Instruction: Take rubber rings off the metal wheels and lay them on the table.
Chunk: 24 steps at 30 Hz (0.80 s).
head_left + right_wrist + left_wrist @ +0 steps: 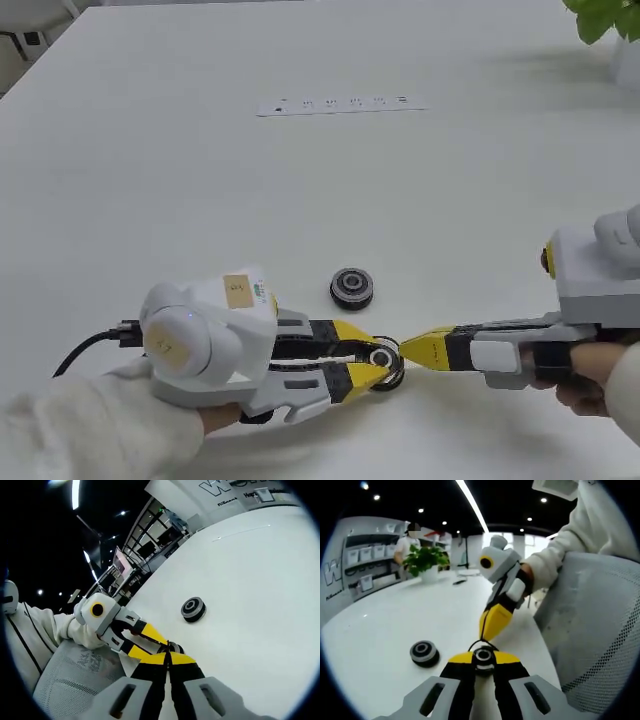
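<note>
Here L gripper [483,658] clamps wheel [383,358], axis up; R gripper [404,350] pinches ring [481,641].

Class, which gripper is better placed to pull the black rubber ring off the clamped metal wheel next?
Right. The right gripper has its jaws pinched on the black rubber ring, which is stretched up from the small metal wheel. The left gripper clamps that wheel steady.

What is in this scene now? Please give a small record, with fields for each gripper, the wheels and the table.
left gripper: shut on a metal wheel
right gripper: shut on that wheel's rubber ring, tips close to the wheel
rubber ring: pulled up as a thin loop, not yet off
second wheel: lies on the table, apart from both grippers
power strip: far side of the table
</note>
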Available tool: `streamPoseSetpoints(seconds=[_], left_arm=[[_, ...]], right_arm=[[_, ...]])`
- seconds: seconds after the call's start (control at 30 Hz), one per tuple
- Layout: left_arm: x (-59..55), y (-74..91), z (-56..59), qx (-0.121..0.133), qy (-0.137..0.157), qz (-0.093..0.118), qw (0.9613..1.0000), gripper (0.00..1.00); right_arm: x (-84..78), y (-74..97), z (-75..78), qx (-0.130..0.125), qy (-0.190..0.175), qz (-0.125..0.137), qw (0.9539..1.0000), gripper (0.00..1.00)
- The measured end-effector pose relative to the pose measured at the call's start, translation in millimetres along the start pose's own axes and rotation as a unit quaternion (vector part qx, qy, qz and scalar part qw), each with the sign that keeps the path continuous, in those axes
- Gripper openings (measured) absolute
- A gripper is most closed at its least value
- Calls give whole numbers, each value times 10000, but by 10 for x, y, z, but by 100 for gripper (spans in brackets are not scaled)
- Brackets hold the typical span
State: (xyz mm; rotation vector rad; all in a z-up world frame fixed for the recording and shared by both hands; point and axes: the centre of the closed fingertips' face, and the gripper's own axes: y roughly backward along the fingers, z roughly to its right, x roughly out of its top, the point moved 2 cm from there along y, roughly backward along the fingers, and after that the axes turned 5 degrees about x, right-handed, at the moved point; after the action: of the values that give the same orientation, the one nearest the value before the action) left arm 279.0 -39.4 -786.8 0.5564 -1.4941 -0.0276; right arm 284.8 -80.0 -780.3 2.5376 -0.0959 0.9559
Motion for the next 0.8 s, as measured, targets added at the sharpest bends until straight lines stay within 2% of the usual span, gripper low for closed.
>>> streamPoseSetpoints(seconds=[0.27, 0.33, 0.4, 0.53, 0.8], left_arm=[[7, 11, 2, -20, -31, -166, 9999, 14], [13, 26, 9, -76, 148, -212, 9996, 16], [36, 42, 6, -89, 210, -162, 9996, 18], [163, 83, -8, -53, 143, 25, 9999, 21], [277, 170, -51, 24, -124, 97, 9999, 37]], right_arm=[[-35, -12, 9, -28, 48, -106, 9999, 0], [-34, -12, 7, -21, 44, -106, 9999, 0], [-29, -11, 3, -9, 38, -96, 9999, 0], [-25, -4, -4, -4, 35, -95, 9999, 0], [57, 32, -39, 39, -30, 57, 10000, 0]])
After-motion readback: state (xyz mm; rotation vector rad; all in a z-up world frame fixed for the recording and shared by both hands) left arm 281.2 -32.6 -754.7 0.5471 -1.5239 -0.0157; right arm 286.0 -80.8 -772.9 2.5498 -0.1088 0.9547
